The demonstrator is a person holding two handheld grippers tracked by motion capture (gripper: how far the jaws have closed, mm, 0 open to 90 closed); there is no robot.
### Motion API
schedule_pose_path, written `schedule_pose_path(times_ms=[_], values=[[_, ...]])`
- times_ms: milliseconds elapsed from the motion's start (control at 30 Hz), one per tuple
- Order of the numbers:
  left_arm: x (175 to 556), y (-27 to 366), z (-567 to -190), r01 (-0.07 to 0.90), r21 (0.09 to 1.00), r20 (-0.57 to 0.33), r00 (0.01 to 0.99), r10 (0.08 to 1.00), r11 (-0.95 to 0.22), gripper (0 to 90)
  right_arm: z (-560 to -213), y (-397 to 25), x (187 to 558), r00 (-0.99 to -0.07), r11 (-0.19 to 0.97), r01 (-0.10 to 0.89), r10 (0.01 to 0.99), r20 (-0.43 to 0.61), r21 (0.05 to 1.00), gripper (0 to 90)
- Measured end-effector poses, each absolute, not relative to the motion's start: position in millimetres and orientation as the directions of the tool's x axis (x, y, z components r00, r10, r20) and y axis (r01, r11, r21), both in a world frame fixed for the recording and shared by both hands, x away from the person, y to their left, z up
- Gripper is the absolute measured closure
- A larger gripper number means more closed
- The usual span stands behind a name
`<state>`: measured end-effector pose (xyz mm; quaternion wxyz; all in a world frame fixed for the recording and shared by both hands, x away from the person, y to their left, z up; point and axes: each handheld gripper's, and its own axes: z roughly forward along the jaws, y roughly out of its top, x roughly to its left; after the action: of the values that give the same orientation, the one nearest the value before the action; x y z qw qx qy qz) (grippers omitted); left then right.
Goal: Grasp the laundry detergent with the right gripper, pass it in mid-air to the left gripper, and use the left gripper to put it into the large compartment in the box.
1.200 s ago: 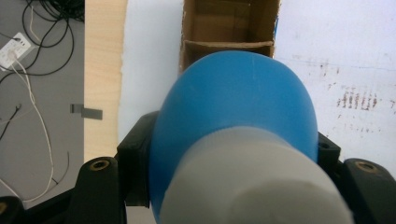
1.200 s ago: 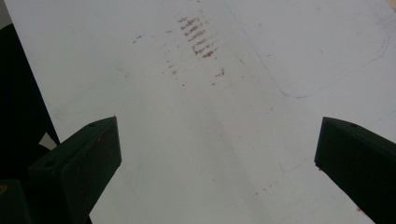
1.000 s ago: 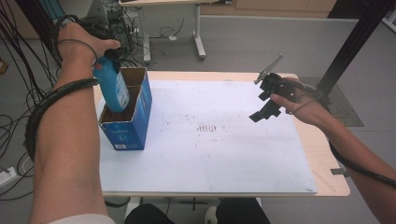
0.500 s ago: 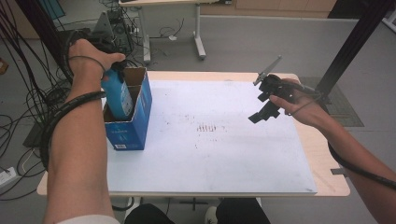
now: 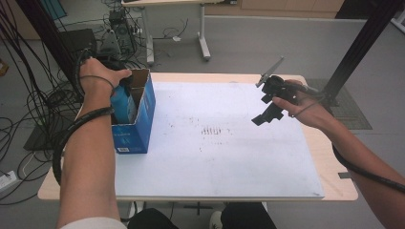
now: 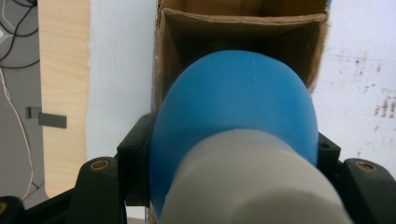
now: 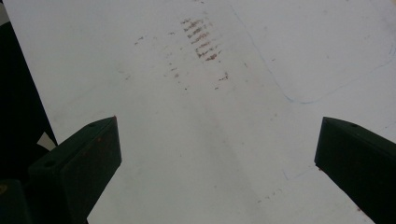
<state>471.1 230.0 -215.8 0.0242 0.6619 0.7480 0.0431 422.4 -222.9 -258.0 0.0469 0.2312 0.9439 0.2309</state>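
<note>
My left gripper (image 5: 125,86) pinches the blue bottle (image 6: 236,119), its long axis pointing straight down into the open cardboard box (image 5: 143,112), already partly inside. My right gripper (image 5: 267,102) hangs spread wide, well apart from the box.

A box (image 5: 136,126) is sitting at the left edge of a sheet (image 5: 215,157) that is covering most of the table (image 5: 329,162). A bottle (image 5: 123,102) is standing partly inside the box (cap end toward the camera in the left gripper view), held by the left gripper (image 5: 125,85). The right gripper (image 5: 267,112) is hanging above the sheet's right side, well apart from the box.
</note>
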Motion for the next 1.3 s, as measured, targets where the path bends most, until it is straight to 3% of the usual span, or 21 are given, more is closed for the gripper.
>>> schedule_pose_path(times_ms=[633,1300], values=[[472.6,223.4,-266.3,0.994,0.062,0.026,-0.089,0.996,0.087,36.6,-261.3,-220.8,425.5,-0.889,0.785,0.415,0.458,0.021,0.460,0.3],[471.5,224.2,-276.6,0.994,0.070,0.033,-0.081,0.996,0.078,36.4,-264.5,-224.4,428.6,-0.881,0.771,0.430,0.473,0.030,0.469,0.3]])
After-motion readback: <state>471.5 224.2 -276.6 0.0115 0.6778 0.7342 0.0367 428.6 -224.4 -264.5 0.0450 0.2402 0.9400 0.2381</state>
